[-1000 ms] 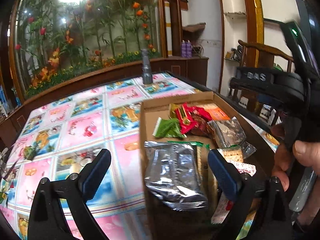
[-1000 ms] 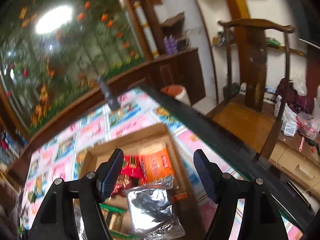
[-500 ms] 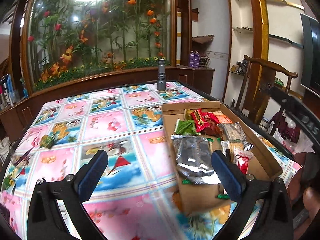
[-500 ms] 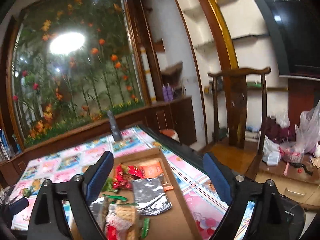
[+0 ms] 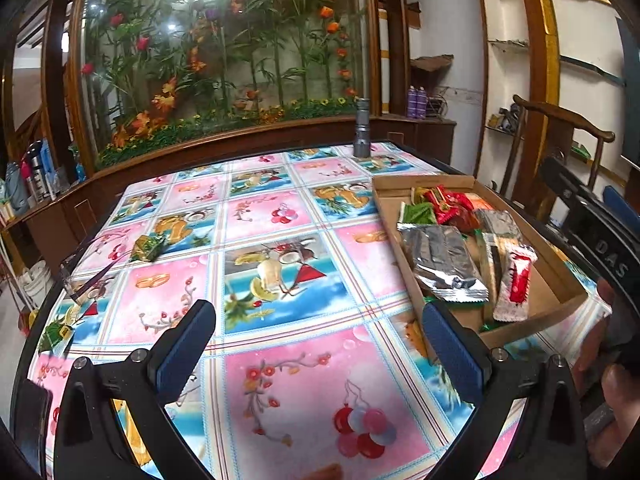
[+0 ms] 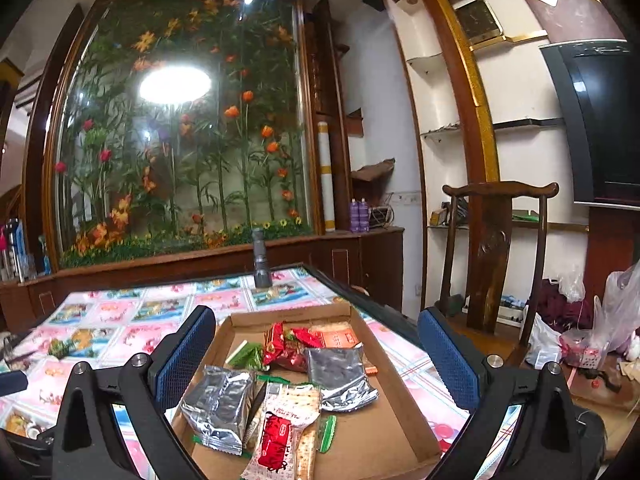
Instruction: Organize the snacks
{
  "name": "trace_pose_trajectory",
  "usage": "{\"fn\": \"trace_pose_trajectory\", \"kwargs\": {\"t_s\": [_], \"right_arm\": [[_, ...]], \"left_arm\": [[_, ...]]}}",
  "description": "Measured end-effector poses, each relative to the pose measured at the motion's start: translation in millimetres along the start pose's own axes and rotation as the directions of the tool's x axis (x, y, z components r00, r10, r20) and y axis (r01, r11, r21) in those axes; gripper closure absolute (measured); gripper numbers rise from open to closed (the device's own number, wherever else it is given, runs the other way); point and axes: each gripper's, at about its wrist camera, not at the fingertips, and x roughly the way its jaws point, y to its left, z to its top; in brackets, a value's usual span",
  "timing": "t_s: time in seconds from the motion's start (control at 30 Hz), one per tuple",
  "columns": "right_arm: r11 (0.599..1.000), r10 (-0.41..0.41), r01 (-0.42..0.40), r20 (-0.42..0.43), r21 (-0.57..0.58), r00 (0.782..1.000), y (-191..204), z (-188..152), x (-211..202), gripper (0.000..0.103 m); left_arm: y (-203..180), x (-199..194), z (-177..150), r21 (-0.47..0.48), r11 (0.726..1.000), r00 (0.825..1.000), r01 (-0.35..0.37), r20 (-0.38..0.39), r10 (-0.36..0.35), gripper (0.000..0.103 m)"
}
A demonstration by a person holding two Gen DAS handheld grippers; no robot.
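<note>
I see the table [image 5: 280,380] carrying a cardboard tray [image 6: 376,436] of snack packets [image 6: 340,372], lying below and between my right tongs [image 6: 316,364], whose jaws are opening with nothing pinched. My left tongs [image 5: 320,348] stand spread and empty over bare cloth, the tray just to their right.

Warm indoor light, blown-out lamp glare [image 6: 175,85] on glass, fisheye-bent, dark-vignetted edges, slight blur.

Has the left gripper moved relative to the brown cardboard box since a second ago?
Yes. The left gripper has pulled back and leftward; the cardboard box now lies right of its fingers, not between them.
</note>
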Motion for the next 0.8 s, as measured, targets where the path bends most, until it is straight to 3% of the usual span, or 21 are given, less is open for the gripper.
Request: {"fn": "trace_pose_trajectory", "kwargs": {"t_s": [0.17, 0.37, 0.57, 0.8], "right_arm": [[1.0, -0.002, 0.001, -0.035, -0.005, 0.999, 1.0, -2.6, 6.7, 0.001], [1.0, 0.003, -0.005, -0.09, -0.024, 0.996, 5.0, -5.9, 17.4, 0.001], [1.0, 0.008, -0.007, -0.106, 0.01, 0.994, -1.7, -6.0, 19.1, 0.001], [0.999, 0.005, 0.001, -0.131, 0.044, 0.991, -8.1, -5.6, 23.8, 0.001]], "left_arm": [[-7.9, 1.0, -0.3, 0.03, 1.0, 1.0, -0.005, -0.016, 0.005, 0.0], [-11.6, 5.5, 0.0, 0.05, 0.995, 0.995, -0.092, -0.034, 0.094, 0.0], [-10.8, 14.1, -0.5, 0.068, 0.989, 0.988, -0.129, -0.081, 0.135, 0.0], [-6.9, 25.9, -3.3, 0.06, 0.992, 0.982, -0.107, -0.149, 0.115, 0.0]]}}
